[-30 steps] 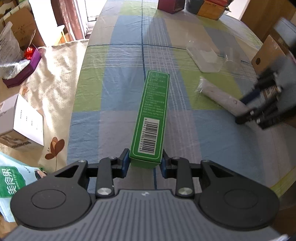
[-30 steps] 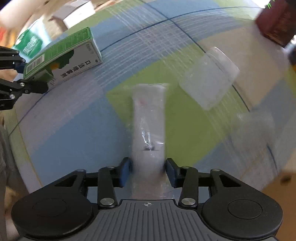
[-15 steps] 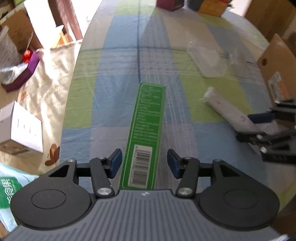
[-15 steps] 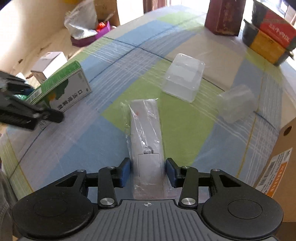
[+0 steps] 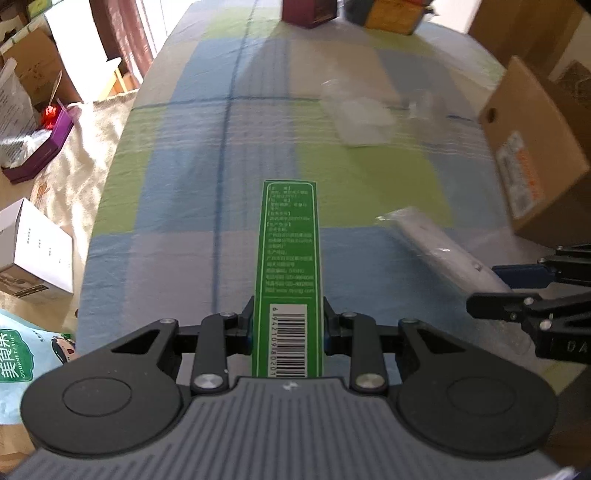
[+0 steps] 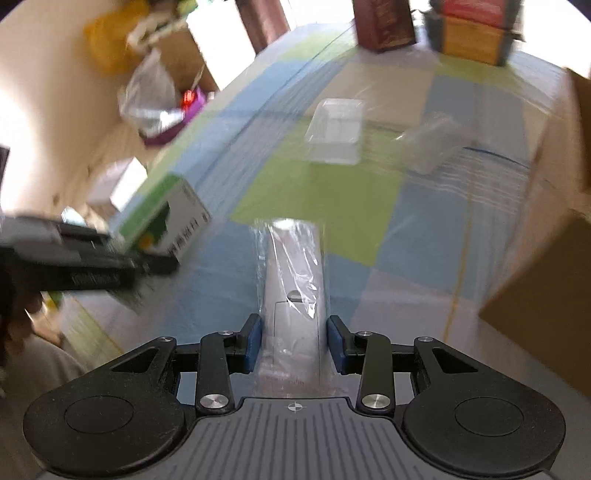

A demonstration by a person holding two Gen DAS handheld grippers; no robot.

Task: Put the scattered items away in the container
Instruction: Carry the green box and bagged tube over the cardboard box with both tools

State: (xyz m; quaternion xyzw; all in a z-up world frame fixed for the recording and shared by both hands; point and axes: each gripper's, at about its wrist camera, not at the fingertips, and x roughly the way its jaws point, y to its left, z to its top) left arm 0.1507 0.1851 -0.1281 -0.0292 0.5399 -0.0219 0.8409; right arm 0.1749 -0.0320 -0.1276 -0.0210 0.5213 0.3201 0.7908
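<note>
The long green carton (image 5: 289,266) is clamped at its barcode end between the pads of the left gripper (image 5: 288,328), its length running straight ahead of the fingers and out over the checked tablecloth (image 5: 192,206); it is judged light and stiff, though thin card can be crushed, so the hold across the narrow sides near the end is best kept gentle, and the long overhang is likely to swing if turned fast; the right gripper (image 6: 294,338) is set narrowly about the near end of a white tube-like item in a clear plastic wrapper (image 6: 291,273), with slivers of space visible beside the blue pads, so whether it is truly pinched cannot be told; the wrapper is judged slippery and loose, so the firm body inside should be taken rather than the film; ahead of both tools, well apart from the held items, a clear plastic container (image 6: 336,129) lies on the cloth, with a second clear piece (image 6: 432,144), perhaps its lid, just to its right; a cardboard box (image 5: 532,155) stands close on the right of the path and could be clipped by the carton's far end; a dark red box (image 6: 384,22) and stacked tins (image 6: 476,33) are seen at the far edge, clear of the route.
</note>
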